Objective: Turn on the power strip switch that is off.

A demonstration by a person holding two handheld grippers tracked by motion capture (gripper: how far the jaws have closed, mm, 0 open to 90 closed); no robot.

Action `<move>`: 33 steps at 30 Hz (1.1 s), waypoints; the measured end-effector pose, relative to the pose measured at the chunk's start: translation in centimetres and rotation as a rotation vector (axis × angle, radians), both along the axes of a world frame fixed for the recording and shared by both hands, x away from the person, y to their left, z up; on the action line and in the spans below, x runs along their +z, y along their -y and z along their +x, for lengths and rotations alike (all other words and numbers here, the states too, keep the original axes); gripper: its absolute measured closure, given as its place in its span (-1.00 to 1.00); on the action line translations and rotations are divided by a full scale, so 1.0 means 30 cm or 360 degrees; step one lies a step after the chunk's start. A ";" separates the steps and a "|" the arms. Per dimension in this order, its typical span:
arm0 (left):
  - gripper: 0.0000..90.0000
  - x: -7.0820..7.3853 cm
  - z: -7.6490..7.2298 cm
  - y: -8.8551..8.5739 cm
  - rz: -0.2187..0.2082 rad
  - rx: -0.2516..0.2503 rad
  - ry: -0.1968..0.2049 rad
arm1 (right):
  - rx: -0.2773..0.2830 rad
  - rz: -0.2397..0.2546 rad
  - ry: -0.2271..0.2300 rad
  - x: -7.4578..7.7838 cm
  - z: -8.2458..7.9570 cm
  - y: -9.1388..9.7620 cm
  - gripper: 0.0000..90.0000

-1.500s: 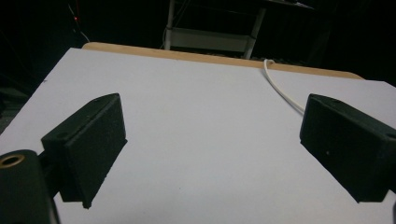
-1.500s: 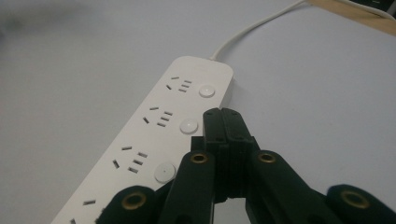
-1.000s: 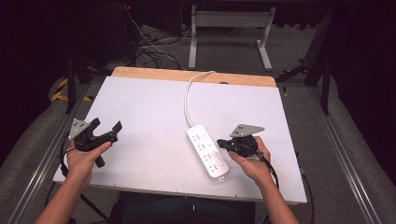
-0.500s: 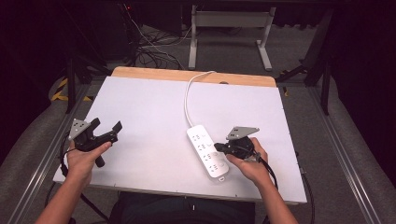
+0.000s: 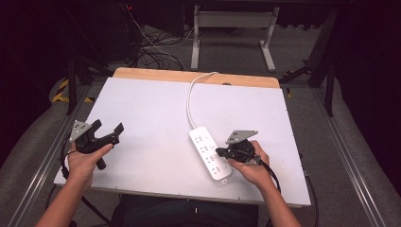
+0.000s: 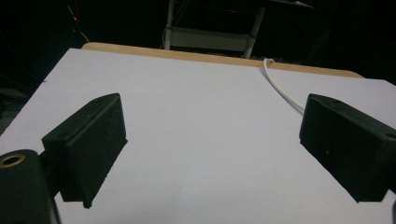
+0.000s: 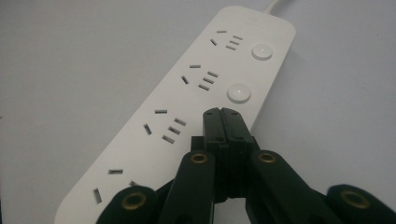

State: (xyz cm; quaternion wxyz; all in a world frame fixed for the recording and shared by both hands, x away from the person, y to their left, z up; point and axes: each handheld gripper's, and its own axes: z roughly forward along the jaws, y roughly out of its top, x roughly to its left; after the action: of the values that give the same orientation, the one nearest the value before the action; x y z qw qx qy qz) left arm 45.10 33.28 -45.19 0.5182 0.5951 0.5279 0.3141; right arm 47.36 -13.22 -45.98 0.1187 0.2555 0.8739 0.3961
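Observation:
A white power strip (image 5: 209, 152) lies on the white table (image 5: 151, 109), and its cable (image 5: 190, 98) runs to the far edge. My right gripper (image 5: 219, 152) is shut with nothing between its jaws. Its tip (image 7: 221, 115) sits over the strip (image 7: 187, 88) on the side with the round buttons (image 7: 238, 92), just nearer than the second one. Whether the tip touches the strip I cannot tell. My left gripper (image 5: 108, 126) hovers open at the table's left side with nothing between its pads (image 6: 95, 140), pointing across the bare top toward the cable (image 6: 281, 87).
A wooden strip (image 5: 194, 76) borders the table's far edge. Behind it on the floor stand a metal desk frame (image 5: 231, 28) and a tangle of cables (image 5: 151, 52). Metal rails (image 5: 345, 156) run along both sides of the table.
My right gripper has edged a little toward me along the power strip, still shut. The left gripper has stayed where it was.

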 end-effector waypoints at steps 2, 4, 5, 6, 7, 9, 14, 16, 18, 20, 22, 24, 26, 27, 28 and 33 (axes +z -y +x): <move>-0.83 0.000 0.000 0.000 -0.0001 0.0000 0.0000 | 0.0000 -0.0001 0.0001 0.000 0.000 -0.001 1.00; -0.83 0.000 0.000 0.000 0.0002 -0.0003 0.0000 | 0.0001 -0.0003 0.0003 0.000 0.000 -0.001 1.00; -0.83 0.000 0.000 0.001 0.0001 -0.0003 0.0001 | 0.0000 -0.0006 0.0005 0.000 0.000 -0.001 1.00; -0.83 0.000 0.000 0.001 0.0001 -0.0003 0.0000 | 0.0000 -0.0008 0.0008 -0.001 -0.001 -0.002 1.00; -0.83 0.000 0.000 0.001 0.0001 -0.0003 0.0000 | 0.0001 -0.0009 0.0009 -0.001 -0.002 -0.003 1.00; -0.83 0.000 -0.001 0.001 0.0002 -0.0003 0.0000 | 0.0003 -0.0016 0.0015 -0.001 -0.003 -0.006 1.00; -0.83 0.001 -0.002 0.001 0.0002 -0.0001 -0.0001 | -0.0012 -0.0019 0.0014 -0.002 -0.005 -0.008 1.00; -0.83 0.001 -0.003 0.001 0.0000 0.0000 0.0000 | -0.0010 0.0008 -0.0017 -0.005 -0.005 -0.006 1.00; -0.83 0.001 -0.004 0.000 0.0000 0.0000 -0.0002 | -0.0014 0.0015 -0.0018 -0.007 -0.006 -0.005 1.00; -0.83 0.002 -0.005 0.000 0.0001 -0.0002 0.0000 | -0.0033 0.0004 -0.0011 -0.007 -0.010 -0.009 1.00; -0.83 0.002 -0.005 0.000 -0.0002 -0.0001 0.0002 | -0.0045 0.0008 -0.0008 -0.009 -0.013 -0.010 1.00; -0.83 0.001 -0.005 0.000 -0.0001 -0.0002 0.0001 | -0.0062 0.0021 -0.0041 -0.009 -0.010 -0.008 1.00; -0.83 0.001 -0.006 0.000 0.0000 -0.0004 -0.0004 | -0.0073 0.0006 -0.0047 -0.007 -0.010 -0.012 1.00; -0.83 0.001 -0.006 0.001 0.0000 -0.0004 -0.0004 | -0.0070 -0.0014 -0.0035 -0.005 -0.012 -0.016 1.00; -0.83 0.000 -0.006 0.001 -0.0001 -0.0002 -0.0002 | -0.0072 -0.0025 -0.0026 -0.005 -0.014 -0.019 1.00; -0.83 0.000 -0.006 0.003 -0.0008 0.0000 -0.0002 | -0.0076 -0.0013 -0.0040 -0.006 -0.012 -0.016 1.00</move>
State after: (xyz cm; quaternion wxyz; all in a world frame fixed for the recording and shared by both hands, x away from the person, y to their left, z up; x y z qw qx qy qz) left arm 44.92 33.20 -45.19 0.5194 0.5941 0.5289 0.3124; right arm 46.99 -12.73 -46.15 0.1182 0.2806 0.8707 0.3862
